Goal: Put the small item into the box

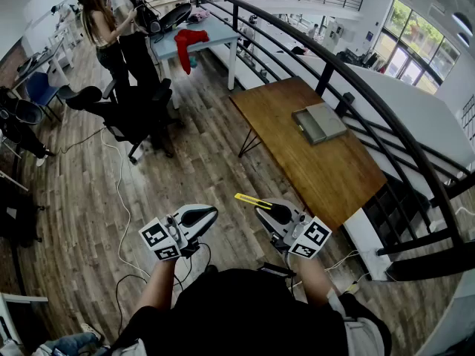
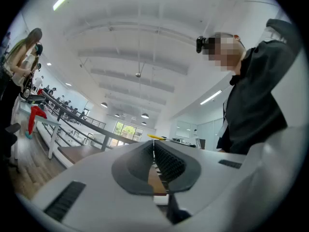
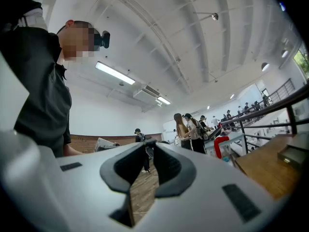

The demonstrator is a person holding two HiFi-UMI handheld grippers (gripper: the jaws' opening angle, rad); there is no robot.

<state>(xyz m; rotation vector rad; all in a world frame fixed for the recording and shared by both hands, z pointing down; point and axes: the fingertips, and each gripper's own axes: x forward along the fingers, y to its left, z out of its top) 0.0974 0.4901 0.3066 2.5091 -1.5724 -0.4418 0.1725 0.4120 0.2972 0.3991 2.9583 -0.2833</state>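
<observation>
Right gripper (image 1: 263, 208) is clamped shut on the small yellow item (image 1: 249, 199) and left gripper (image 1: 211, 213) is closed empty, both held short of the wooden table (image 1: 312, 170) whose far half bears the grey box (image 1: 319, 122), evidently a carrying posture before placement.

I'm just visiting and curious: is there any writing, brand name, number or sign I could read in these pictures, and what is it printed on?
No text can be read in any view.
Marker cubes: black-and-white square patterns only, no letters or numbers.
Grey box: no label visible.
Yellow item: too small to show any print.
</observation>
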